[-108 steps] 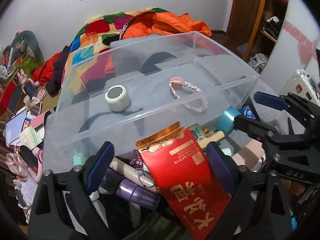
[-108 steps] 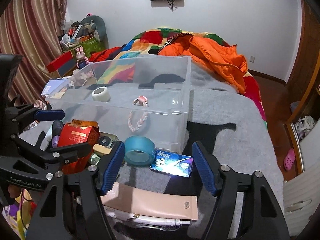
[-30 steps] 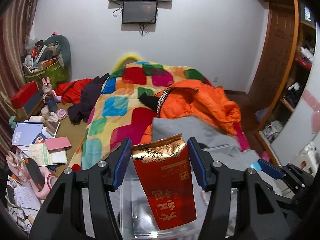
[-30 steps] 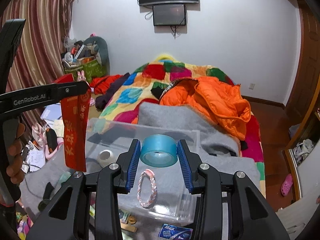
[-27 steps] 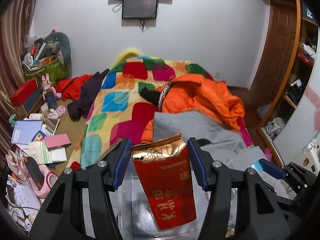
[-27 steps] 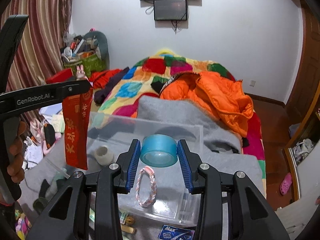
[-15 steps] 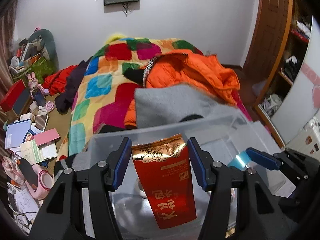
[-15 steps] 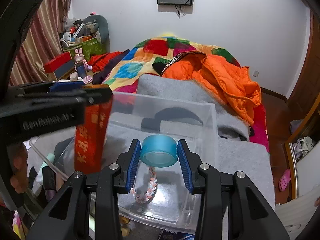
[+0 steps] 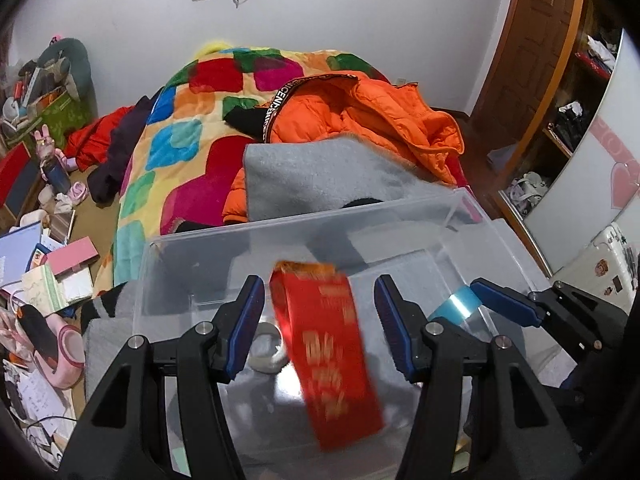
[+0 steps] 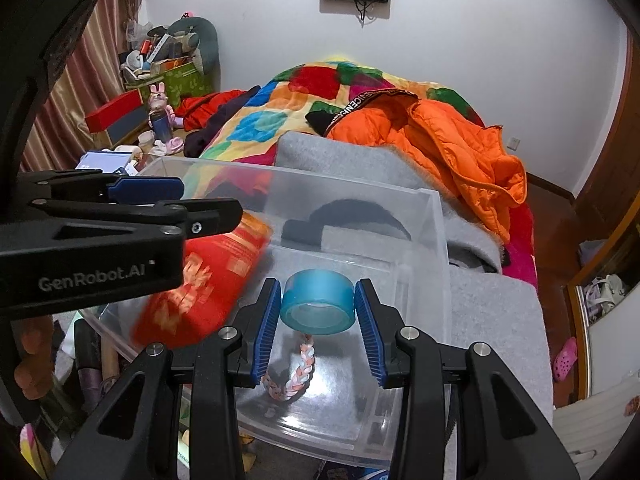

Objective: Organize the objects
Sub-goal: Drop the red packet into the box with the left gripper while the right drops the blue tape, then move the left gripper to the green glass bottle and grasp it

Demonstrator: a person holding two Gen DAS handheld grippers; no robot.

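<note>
Our left tongs (image 9: 320, 326) stood parted, pads touching nothing, pointing toward twelve o'clock; our right tongs (image 10: 316, 306) were clamped, tilted downward.

The red packet (image 9: 326, 354) is motion-blurred in both views, its gold lettering unreadable; in the right wrist view the left gripper's (image 9: 320, 320) arm hides its upper end. It covers part of the white tape roll (image 9: 266, 354). The blue tape roll (image 10: 318, 306) hides the braided bracelet's (image 10: 298, 372) top.
</note>
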